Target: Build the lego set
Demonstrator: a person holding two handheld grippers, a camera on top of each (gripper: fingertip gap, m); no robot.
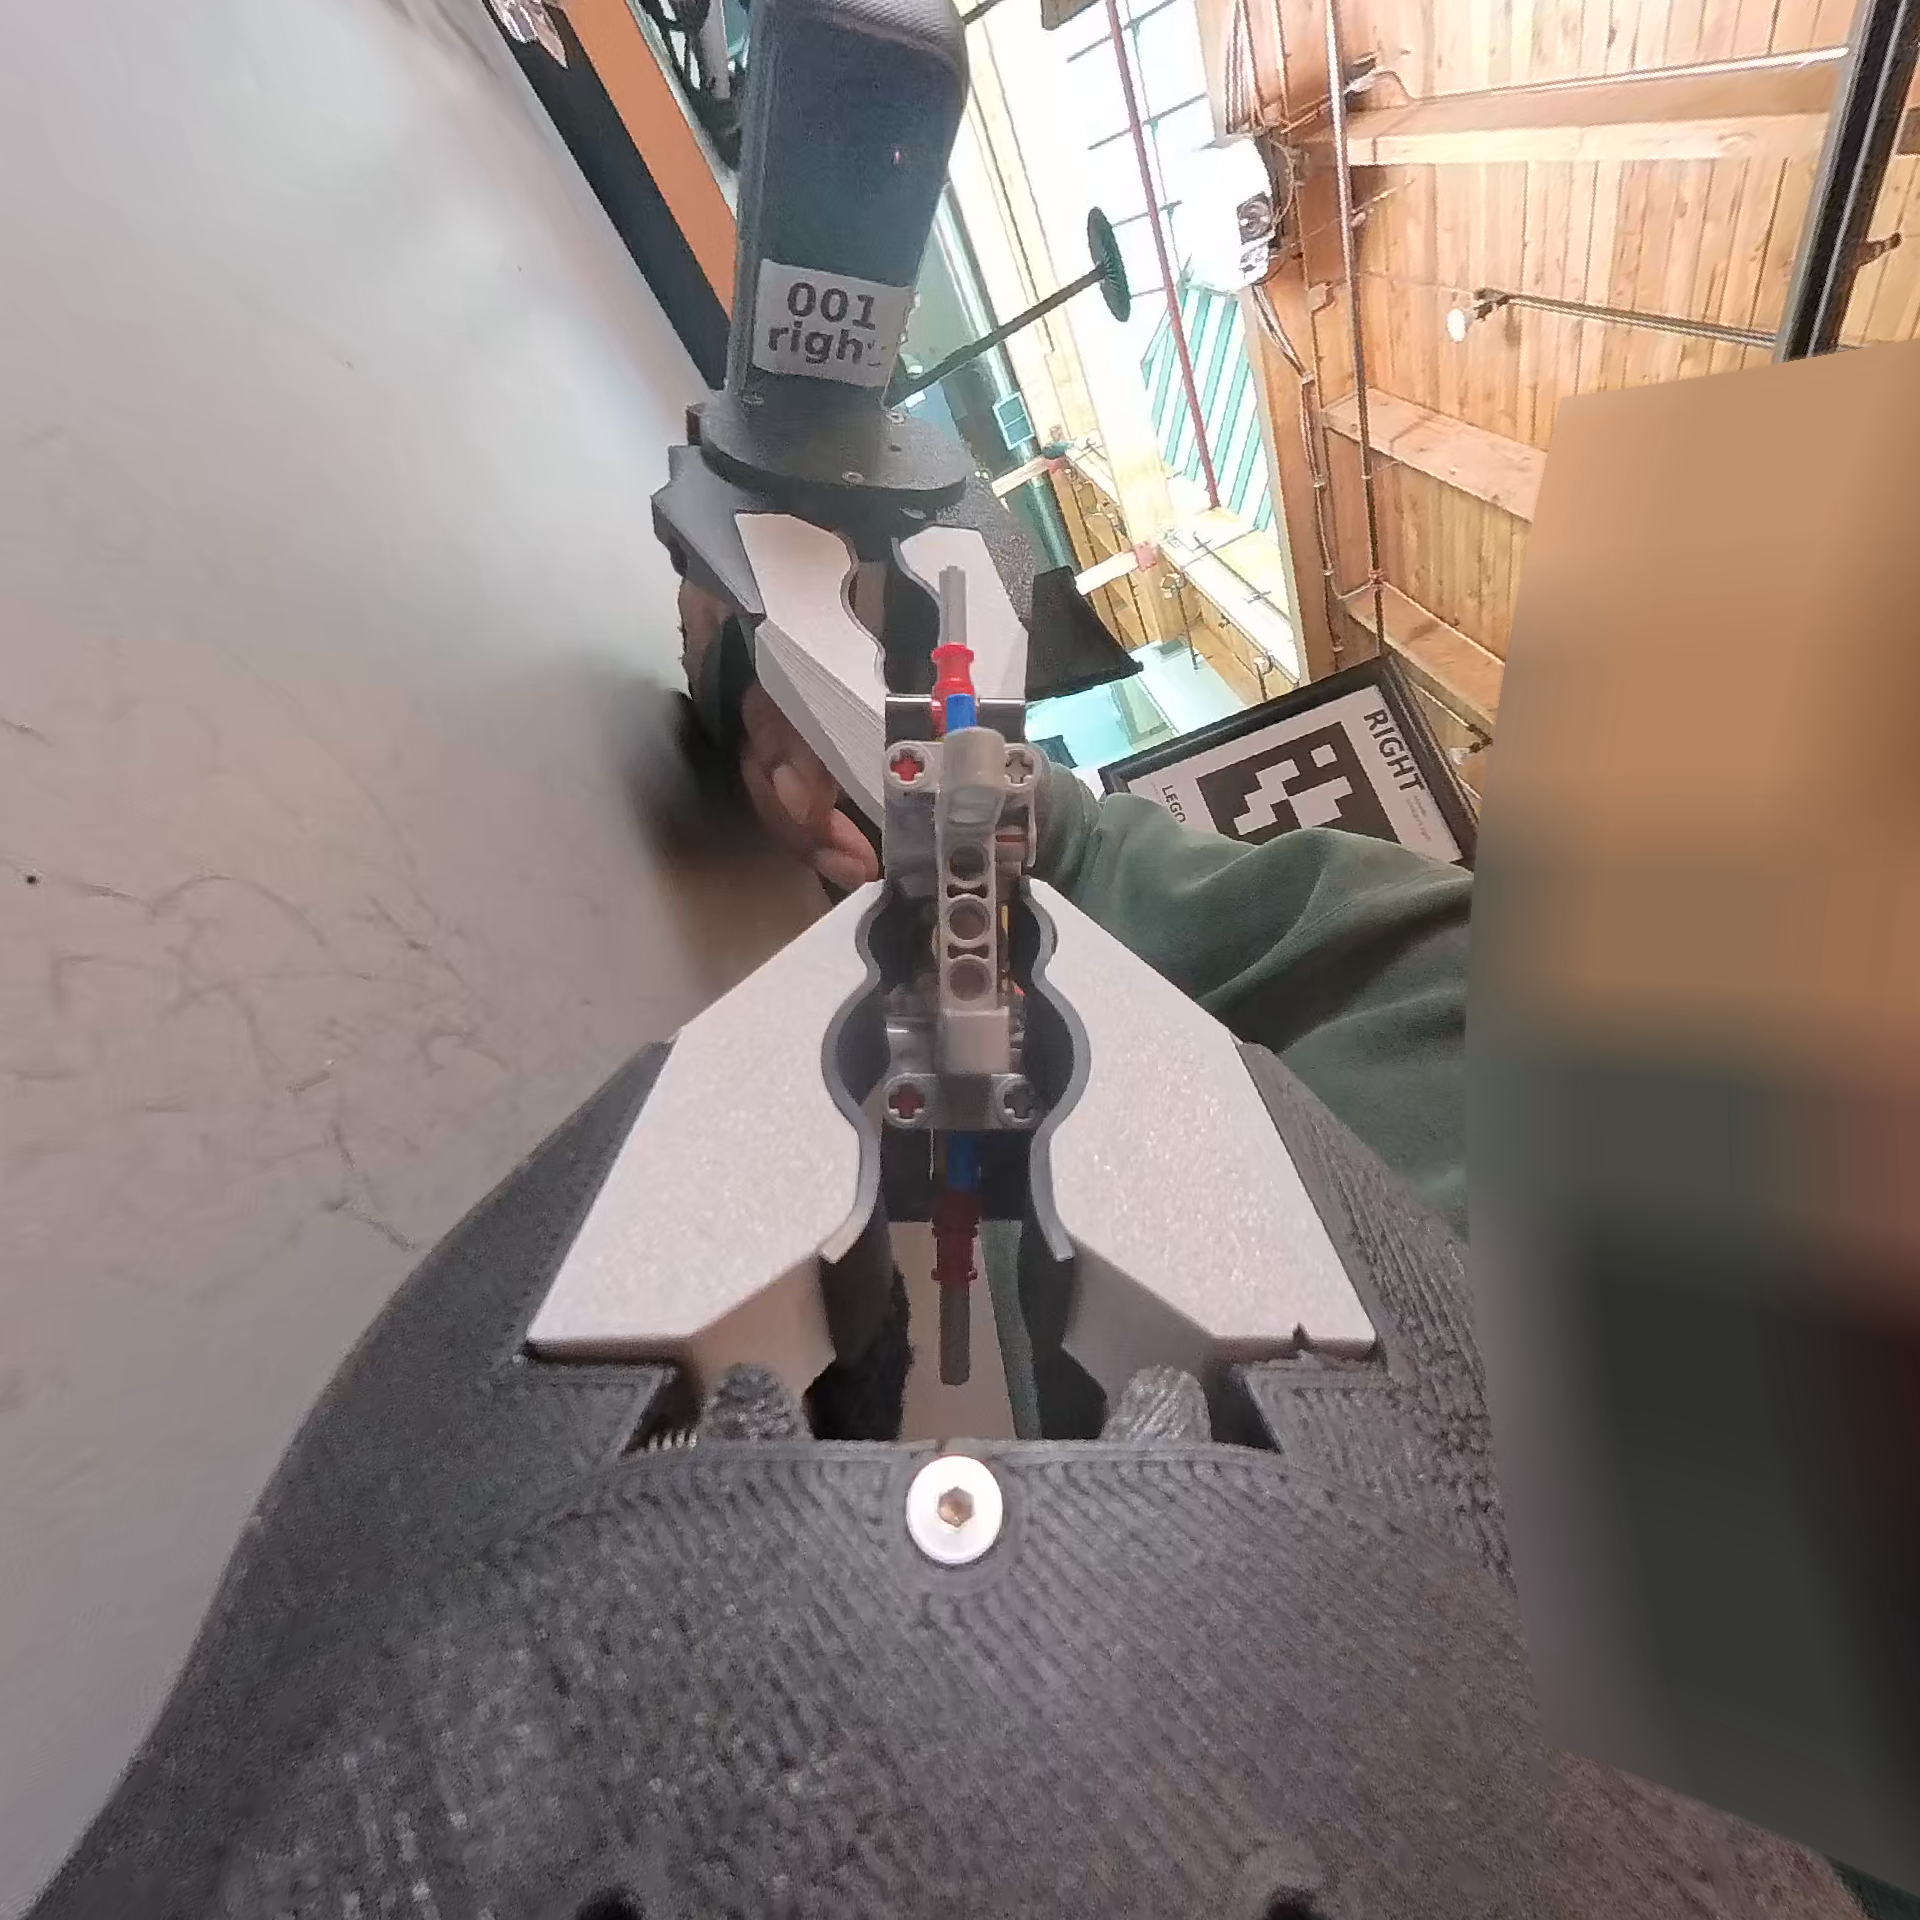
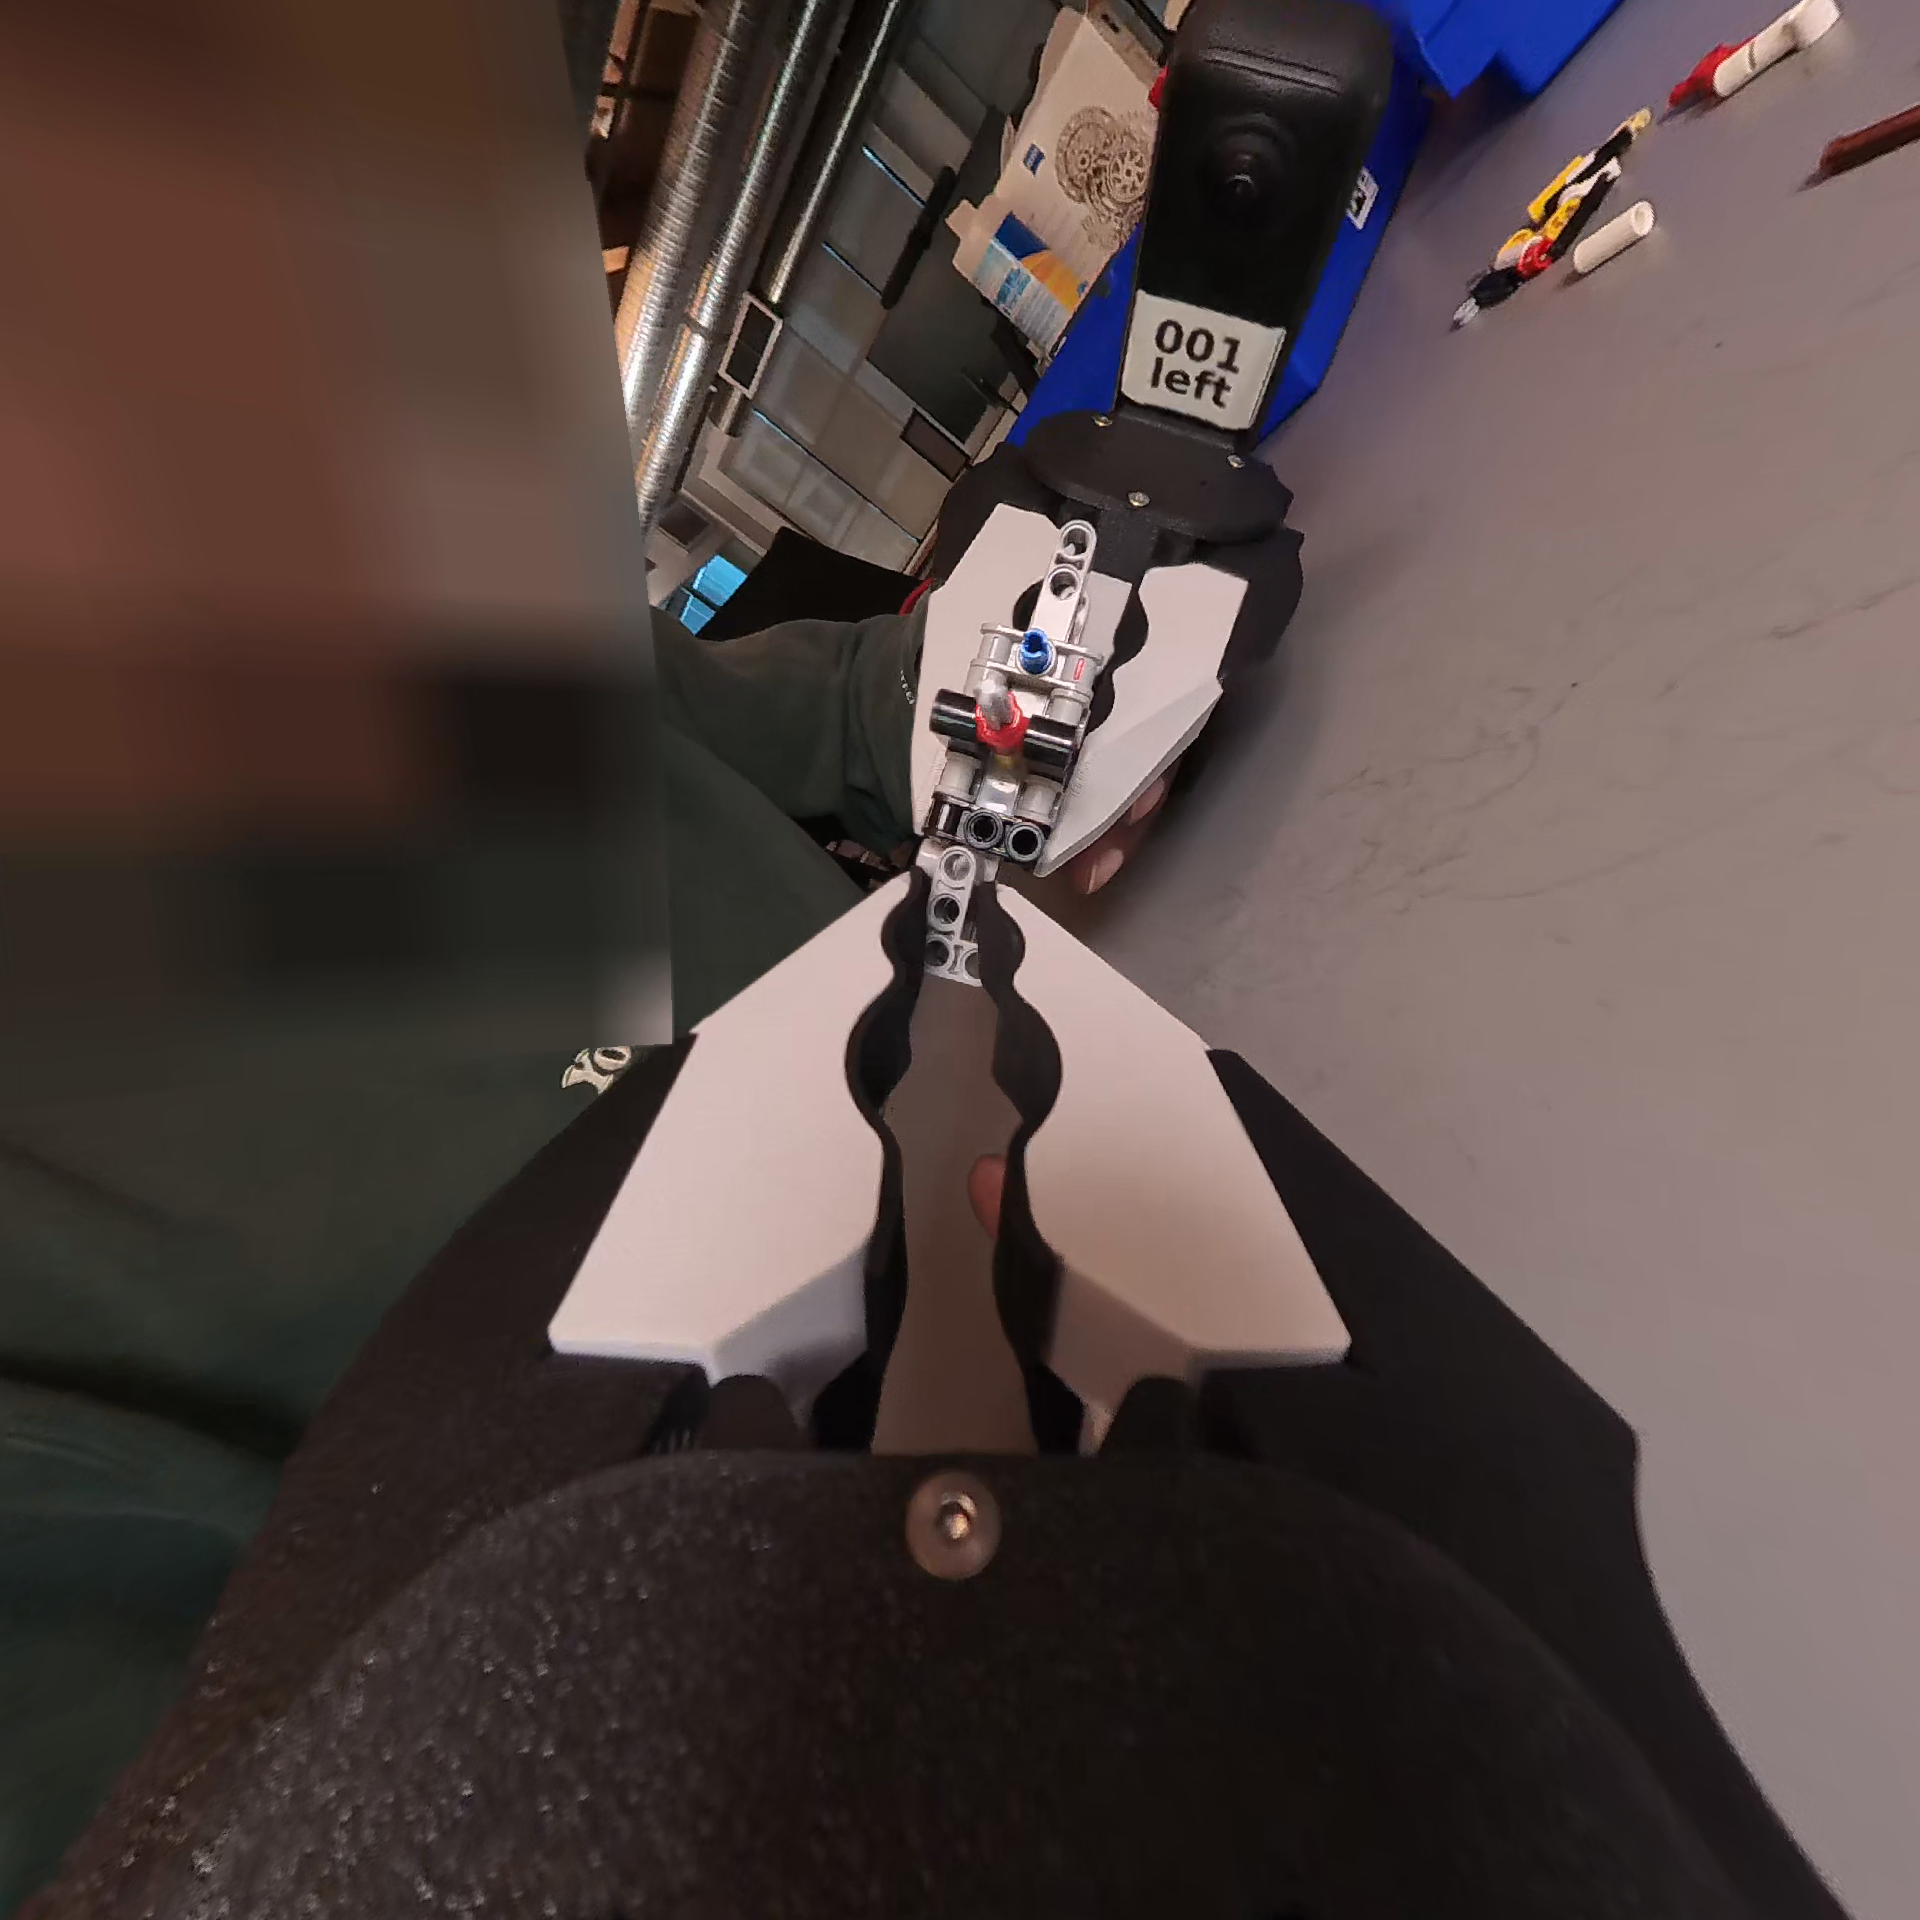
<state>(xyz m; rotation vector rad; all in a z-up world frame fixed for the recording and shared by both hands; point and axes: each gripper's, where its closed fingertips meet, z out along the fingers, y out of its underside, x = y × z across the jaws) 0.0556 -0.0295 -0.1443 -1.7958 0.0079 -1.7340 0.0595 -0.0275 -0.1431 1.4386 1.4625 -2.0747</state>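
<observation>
Brick assembly between both hand-held grippers

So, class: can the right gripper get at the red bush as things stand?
Probably not: the right gripper is shut on a grey holed beam, and black connectors flank the red bush on the assembly in the left gripper.
</observation>
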